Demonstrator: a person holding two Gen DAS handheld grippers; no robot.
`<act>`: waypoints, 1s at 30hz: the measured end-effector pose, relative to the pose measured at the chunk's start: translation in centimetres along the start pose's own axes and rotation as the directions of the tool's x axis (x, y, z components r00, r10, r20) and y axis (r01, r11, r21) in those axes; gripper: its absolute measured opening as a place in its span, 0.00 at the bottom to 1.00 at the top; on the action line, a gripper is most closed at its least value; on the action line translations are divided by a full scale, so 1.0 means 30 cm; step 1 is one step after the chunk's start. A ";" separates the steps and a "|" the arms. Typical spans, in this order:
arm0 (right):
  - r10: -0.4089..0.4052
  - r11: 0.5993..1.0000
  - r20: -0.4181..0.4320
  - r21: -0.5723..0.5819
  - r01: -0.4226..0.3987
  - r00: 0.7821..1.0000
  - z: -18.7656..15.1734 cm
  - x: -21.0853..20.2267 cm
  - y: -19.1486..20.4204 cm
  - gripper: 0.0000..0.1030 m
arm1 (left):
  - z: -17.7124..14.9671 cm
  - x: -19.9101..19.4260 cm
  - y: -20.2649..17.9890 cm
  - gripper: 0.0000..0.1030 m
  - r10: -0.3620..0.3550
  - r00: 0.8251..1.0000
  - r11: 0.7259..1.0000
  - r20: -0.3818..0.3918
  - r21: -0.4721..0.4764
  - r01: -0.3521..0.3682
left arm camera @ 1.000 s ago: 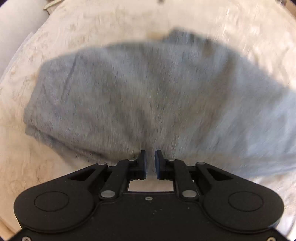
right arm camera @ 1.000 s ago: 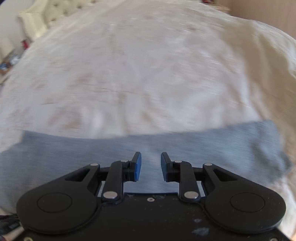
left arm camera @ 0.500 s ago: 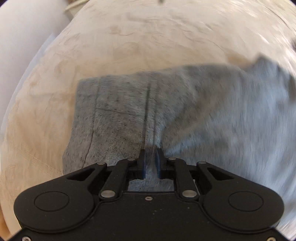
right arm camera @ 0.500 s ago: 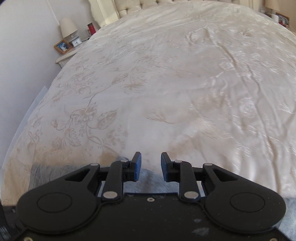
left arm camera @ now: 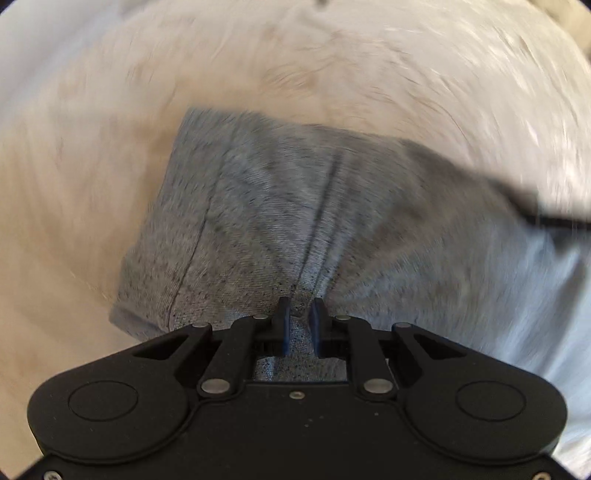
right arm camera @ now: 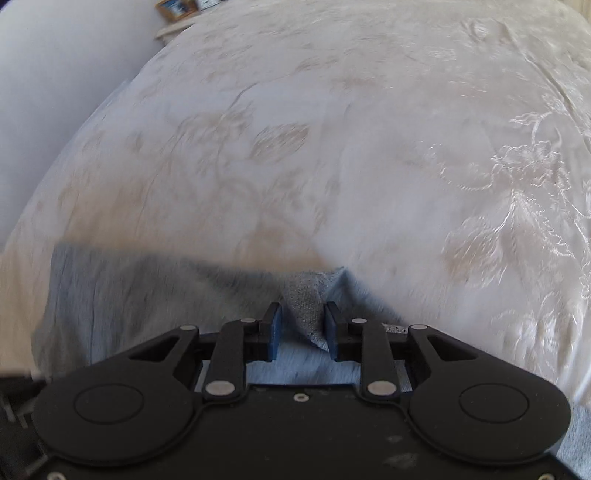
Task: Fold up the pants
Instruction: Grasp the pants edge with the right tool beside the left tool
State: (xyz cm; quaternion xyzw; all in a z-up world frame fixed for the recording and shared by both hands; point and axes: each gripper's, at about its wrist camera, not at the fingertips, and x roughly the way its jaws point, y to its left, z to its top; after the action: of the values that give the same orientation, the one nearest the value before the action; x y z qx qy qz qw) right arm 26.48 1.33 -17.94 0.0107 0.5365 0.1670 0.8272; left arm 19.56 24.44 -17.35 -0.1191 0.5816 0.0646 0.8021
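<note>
My left tongs (left arm camera: 300, 320) are pinching a bunched fold of the grey pants (left arm camera: 295, 221); the cloth fills the narrow gap between the dark pads (left arm camera: 283, 325) and creases fan out from that spot. My right tongs (right arm camera: 303, 326) stand wider and their jaws are opening: a speckled grey point of the same pants (right arm camera: 308, 310) rises between the blue pads (right arm camera: 275, 330), which do not press on it, though it lies close against the right-hand one.

In the left wrist view the pants lie folded on the bedspread (left arm camera: 332, 55), a long seam running up from my tongs and a second stitched line to the left of it; the folded left end sits near the bedspread's left edge, and the rest runs off to the right, blurred. In the right wrist view the pants stretch along the near edge of the bedspread (right arm camera: 332, 110), toward its left side.

The bedspread is cream with a woven floral pattern. At the far left corner stands a bedside table (right arm camera: 173, 31) bearing a framed picture (right arm camera: 173, 5). I can read no writing or labels anywhere.
</note>
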 end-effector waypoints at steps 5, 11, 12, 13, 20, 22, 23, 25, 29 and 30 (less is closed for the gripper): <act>0.016 0.999 -0.008 0.036 -0.015 1.000 -0.017 -0.003 0.002 0.30 | 0.040 0.020 0.029 0.22 -0.047 0.997 0.999 -0.057 0.021 0.049; 0.093 0.966 -0.057 0.246 -0.076 0.994 0.048 0.045 -0.082 0.32 | 0.017 0.017 -0.026 0.22 0.006 1.000 0.989 -0.030 0.149 -0.001; 0.110 0.957 -0.062 0.278 -0.088 0.992 0.054 0.048 -0.095 0.32 | 0.019 0.018 -0.027 0.22 0.007 0.999 0.989 -0.032 0.148 -0.002; 0.125 0.945 -0.064 0.312 -0.099 0.990 0.061 0.051 -0.112 0.32 | 0.021 0.019 -0.032 0.22 0.005 0.999 0.990 -0.034 0.144 0.000; 0.097 0.930 -0.051 0.361 -0.072 0.994 0.098 0.045 -0.130 0.06 | 0.022 0.023 -0.015 0.23 -0.041 0.999 0.989 -0.033 0.140 0.045; 0.052 0.935 0.005 0.350 -0.050 0.999 0.131 0.019 -0.125 0.06 | 0.014 0.020 -0.009 0.23 -0.049 0.998 0.988 -0.032 0.144 0.053; 0.036 0.925 0.004 0.378 -0.035 0.999 0.142 0.029 -0.137 0.06 | 0.018 0.022 -0.006 0.23 -0.050 0.998 0.988 -0.032 0.148 0.055; -0.002 0.923 -0.019 0.385 0.009 1.000 0.157 0.075 -0.145 0.06 | 0.019 0.020 -0.005 0.23 -0.053 0.998 0.984 -0.037 0.166 0.059; -0.084 0.969 -0.011 0.230 0.085 0.996 0.148 0.108 -0.079 0.07 | 0.016 -0.001 0.006 0.22 -0.062 0.996 0.983 -0.065 0.169 0.072; -0.082 0.970 -0.010 0.229 0.082 0.997 0.147 0.105 -0.082 0.08 | 0.016 -0.015 0.009 0.21 -0.062 0.995 0.984 -0.078 0.164 0.074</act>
State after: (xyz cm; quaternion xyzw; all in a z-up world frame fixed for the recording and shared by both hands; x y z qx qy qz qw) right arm 32.23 0.63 -19.33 0.0839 0.5523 0.0698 0.8265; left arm 19.79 24.83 -16.83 -0.0737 0.6092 -0.0158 0.7894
